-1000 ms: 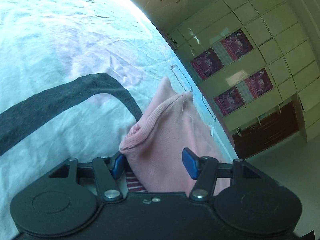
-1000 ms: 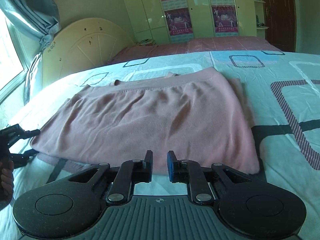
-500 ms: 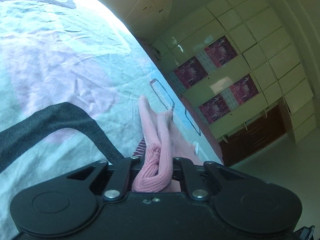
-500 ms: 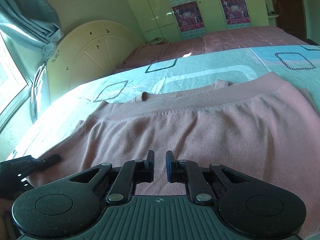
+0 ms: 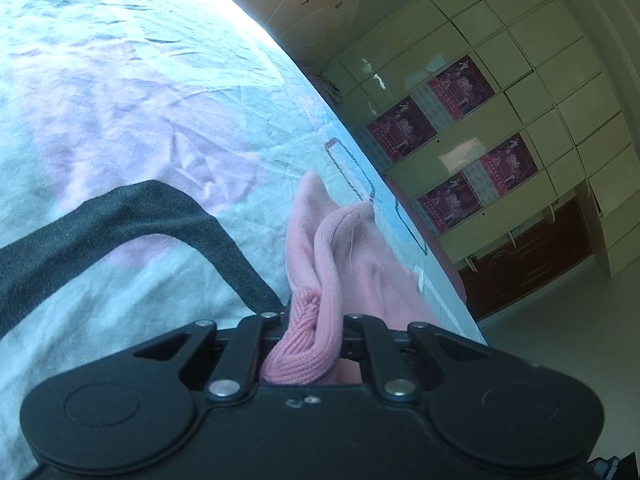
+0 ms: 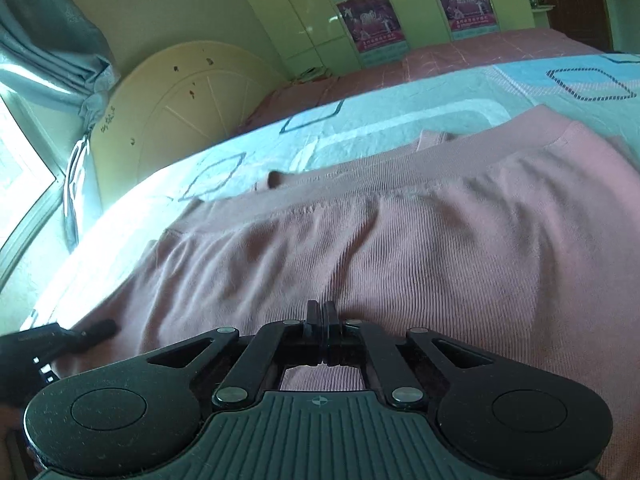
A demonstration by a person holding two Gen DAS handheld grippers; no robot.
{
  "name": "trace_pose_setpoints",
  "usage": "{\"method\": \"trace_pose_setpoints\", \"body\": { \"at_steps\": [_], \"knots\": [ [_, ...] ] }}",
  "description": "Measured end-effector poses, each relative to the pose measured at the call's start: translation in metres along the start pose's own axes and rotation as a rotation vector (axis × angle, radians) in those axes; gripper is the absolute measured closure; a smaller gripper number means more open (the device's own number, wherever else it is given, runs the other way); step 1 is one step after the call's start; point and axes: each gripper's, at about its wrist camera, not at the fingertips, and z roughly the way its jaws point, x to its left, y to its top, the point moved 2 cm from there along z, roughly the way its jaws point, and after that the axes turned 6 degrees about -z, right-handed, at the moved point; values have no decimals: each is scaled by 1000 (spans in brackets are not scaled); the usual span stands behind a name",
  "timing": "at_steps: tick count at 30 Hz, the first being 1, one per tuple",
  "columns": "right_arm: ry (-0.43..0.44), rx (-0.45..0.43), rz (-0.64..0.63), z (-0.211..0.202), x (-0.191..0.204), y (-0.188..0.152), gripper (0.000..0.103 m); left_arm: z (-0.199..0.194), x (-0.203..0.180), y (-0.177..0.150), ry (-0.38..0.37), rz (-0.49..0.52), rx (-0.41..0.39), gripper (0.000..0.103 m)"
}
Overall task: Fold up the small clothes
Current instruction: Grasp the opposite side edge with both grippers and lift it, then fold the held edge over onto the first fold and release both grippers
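The soft, light knit was limp; left gripper pinched its ribbed corner, right gripper clamped its near hem

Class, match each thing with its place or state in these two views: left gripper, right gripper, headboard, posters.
1 left gripper
2 right gripper
3 headboard
4 posters

a on the wardrobe doors
b cream, beside the curtain
c shut on the pink garment at its bunched ribbed edge
d jaws together over the garment's flat part

Pairs: 1c, 2d, 3b, 4a
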Motion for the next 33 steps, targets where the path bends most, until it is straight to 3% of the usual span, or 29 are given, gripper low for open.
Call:
{"method": "trace_pose_setpoints", "body": {
  "at_steps": [12, 17, 22, 26, 28, 29, 30, 31, 32, 33],
  "knots": [
    [100, 59, -33, -1, -14, 14, 103, -15, -57, -18, 54, 125, -85, 95],
    [98, -81, 116, -54, -53, 24, 103, -15, -105, -42, 97, 331, -85, 95],
    [32, -210, 216, -126, -124, 23, 103, -7, -195, -100, 27, 533, -67, 95],
    [-38, -261, 286, -180, -183, 19, 103, 16, -267, -170, -62, 629, 21, 95],
    [-66, -277, 318, -206, -207, 14, 103, 40, -293, -218, -77, 671, 114, 95],
    [-68, -275, 332, -216, -218, 11, 103, 52, -300, -240, -69, 695, 172, 90],
    [-59, -265, 340, -221, -226, 9, 103, 72, -307, -272, -45, 756, 265, 70],
    [-52, -239, 348, -225, -235, 8, 103, 87, -309, -296, -1, 806, 348, 57],
    [-66, -221, 351, -228, -242, 7, 103, 94, -308, -311, 52, 830, 391, 52],
    [-86, -212, 349, -233, -248, 6, 103, 89, -305, -316, 32, 820, 398, 54]
  ]
}}
